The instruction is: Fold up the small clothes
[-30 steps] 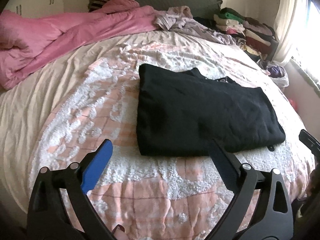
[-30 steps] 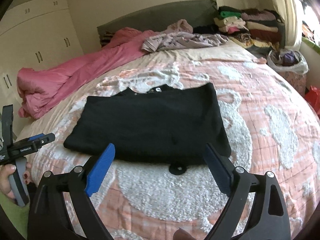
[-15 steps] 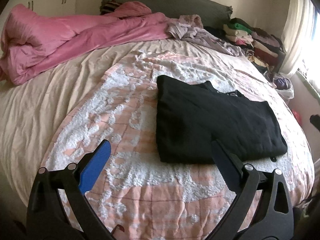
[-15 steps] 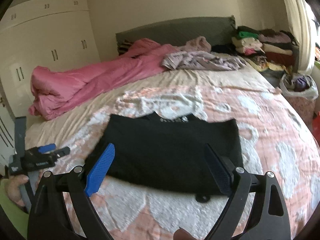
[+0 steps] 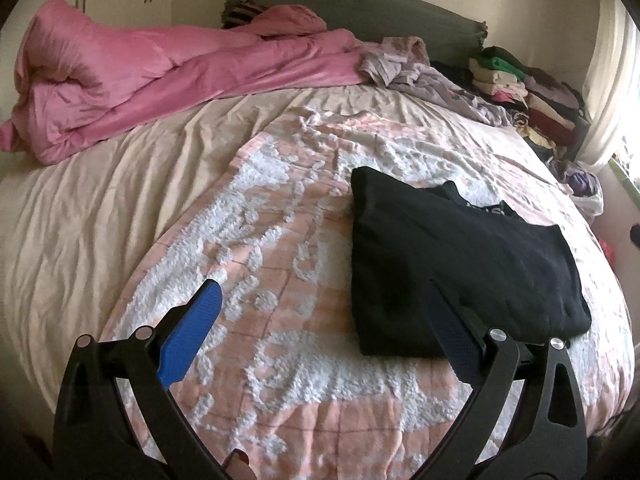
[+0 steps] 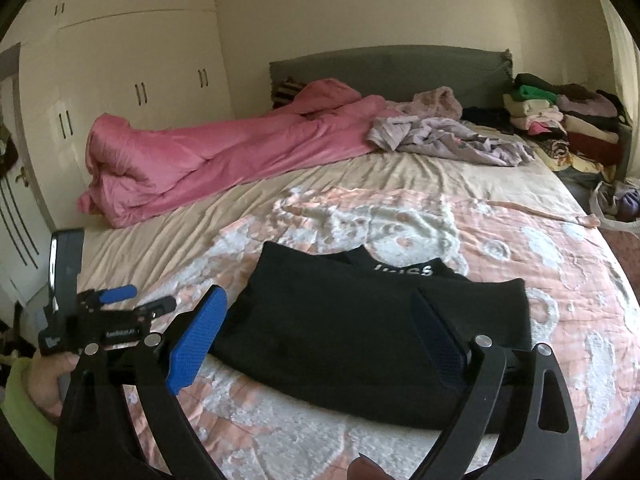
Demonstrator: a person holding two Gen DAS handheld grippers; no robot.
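**Folded black garment on bed, both tools spread and empty**

Black garment (image 5: 460, 264) lies folded into a rectangle on the pink-and-white blanket (image 5: 288, 360), toward the near side of the bed. White lettering shows at its far edge in the right wrist view. Left tool (image 5: 320, 336) hovers over the blanket just beside the garment's left edge, fingers wide apart, nothing between them. Right tool (image 6: 324, 336) hangs over the garment's near edge, fingers also wide apart, holding nothing. Pink duvet (image 6: 224, 144) bunched along the far left of the bed. Lilac clothes (image 6: 448, 136) loose near the headboard. Stacked folded clothes (image 6: 560, 120) at far right. White wardrobe (image 6: 132, 80) behind.
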